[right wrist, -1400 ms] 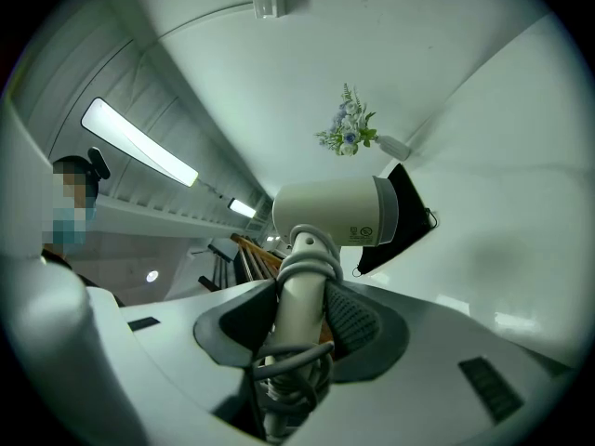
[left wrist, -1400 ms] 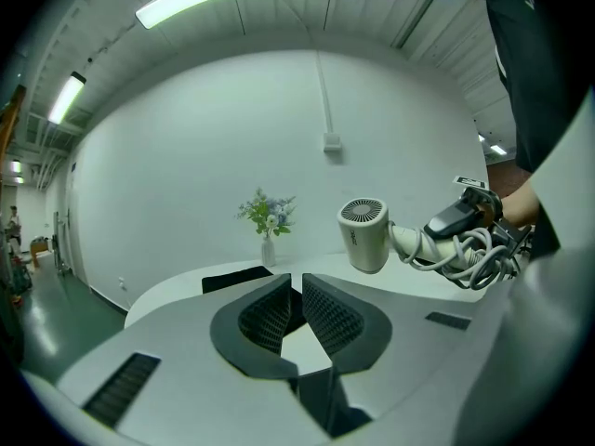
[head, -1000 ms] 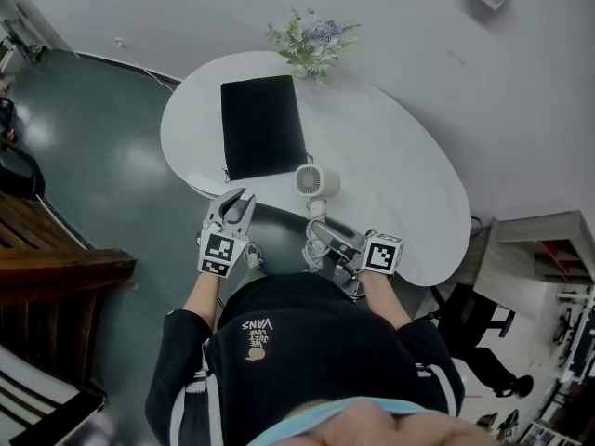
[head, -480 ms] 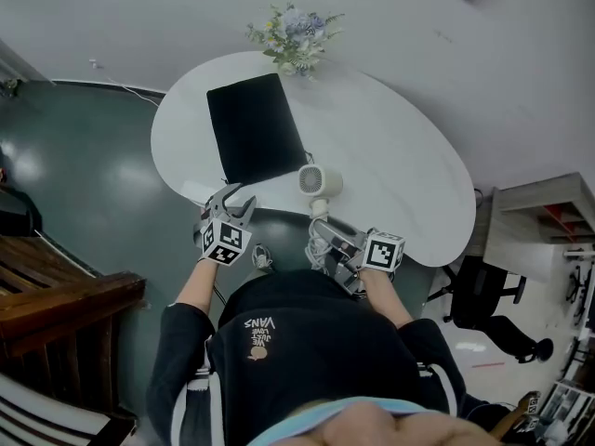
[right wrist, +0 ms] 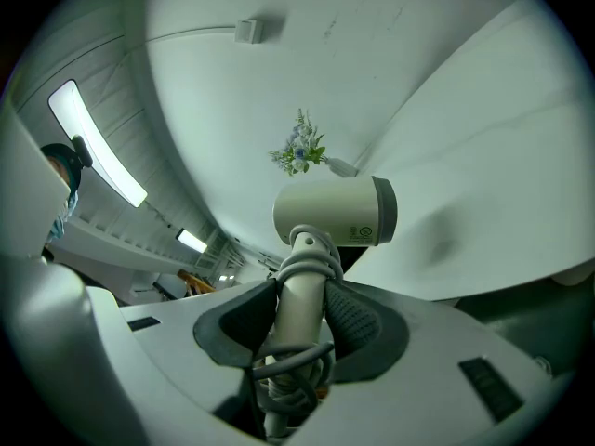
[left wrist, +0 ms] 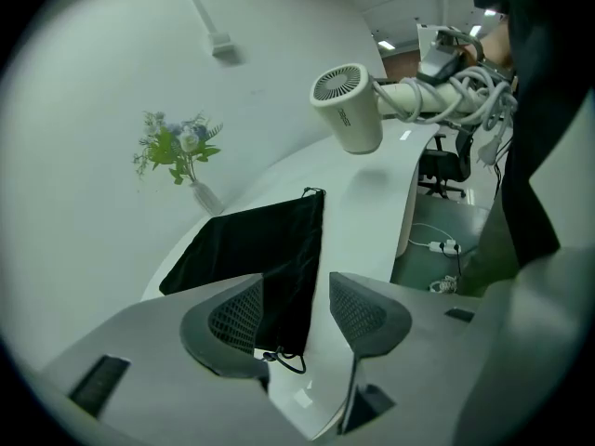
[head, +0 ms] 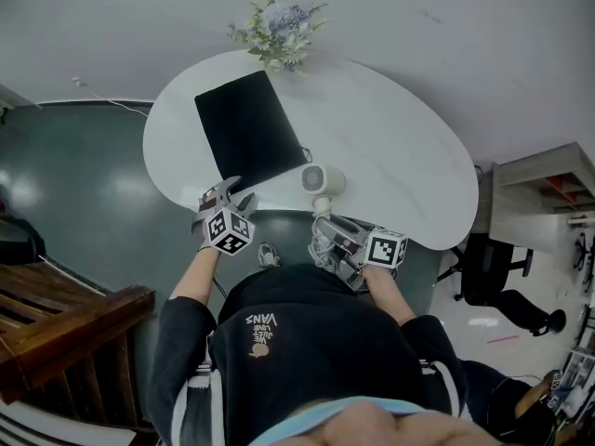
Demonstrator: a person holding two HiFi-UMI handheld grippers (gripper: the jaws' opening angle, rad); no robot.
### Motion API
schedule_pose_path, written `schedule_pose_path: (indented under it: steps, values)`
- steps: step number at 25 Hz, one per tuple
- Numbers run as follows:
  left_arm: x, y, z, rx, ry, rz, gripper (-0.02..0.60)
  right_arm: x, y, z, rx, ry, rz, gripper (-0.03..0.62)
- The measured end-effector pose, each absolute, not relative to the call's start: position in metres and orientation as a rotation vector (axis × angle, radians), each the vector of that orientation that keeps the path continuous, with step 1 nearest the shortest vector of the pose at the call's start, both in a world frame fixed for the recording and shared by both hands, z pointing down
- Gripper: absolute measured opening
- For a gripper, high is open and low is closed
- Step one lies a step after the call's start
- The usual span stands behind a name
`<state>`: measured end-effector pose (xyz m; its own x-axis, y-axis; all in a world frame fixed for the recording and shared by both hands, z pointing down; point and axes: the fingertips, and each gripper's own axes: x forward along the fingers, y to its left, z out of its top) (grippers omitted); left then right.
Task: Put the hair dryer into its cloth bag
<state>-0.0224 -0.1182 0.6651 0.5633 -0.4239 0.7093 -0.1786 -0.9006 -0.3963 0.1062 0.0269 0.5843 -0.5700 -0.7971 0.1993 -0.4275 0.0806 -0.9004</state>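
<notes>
Left claw (head: 223, 196), in the head view, hangs at the near corner of the black cloth bag (head: 249, 133) lying flat on the white bench (head: 400, 165). My right claw (head: 327, 230) holds the hair dryer (head: 322, 181) just beside it, ready for loading. Left gripper view: jaws opening around the bag's drawstring (left wrist: 279, 356), not pressing it. Right gripper view: jaws clamp the cord-wrapped handle (right wrist: 302, 295).

There are one desk (head: 400, 156), one black cloth bag (head: 246, 128) at its ten o'clock, one flower vase (head: 274, 31) at twelve, one hair dryer (head: 323, 182) at six, and two tools: left tool (head: 223, 193), jaws opening over the bag's corner, and right tool (head: 323, 236).
</notes>
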Motion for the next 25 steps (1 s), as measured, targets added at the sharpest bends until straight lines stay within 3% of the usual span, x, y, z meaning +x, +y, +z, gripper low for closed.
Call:
schedule_pose_path:
  steps: [12,14,17,25]
  values:
    - [-0.015,-0.132,0.691,-2.374,0.264,-1.382,0.218,0.106,0.023,0.598,-1.283,1.983,-1.482,0.184]
    - [-0.013,-0.131,0.694,-2.369,0.228,-1.398,0.179,0.105,0.021,0.596,-1.28,1.983,-1.478,0.184]
    - [-0.011,-0.13,0.695,-2.365,0.193,-1.42,0.068,0.103,0.019,0.595,-1.272,1.996,-1.481,0.184]
    - [-0.01,-0.132,0.683,-2.455,0.217,-1.429,0.035,0.1,0.02,0.6,-1.285,2.064,-1.494,0.184]
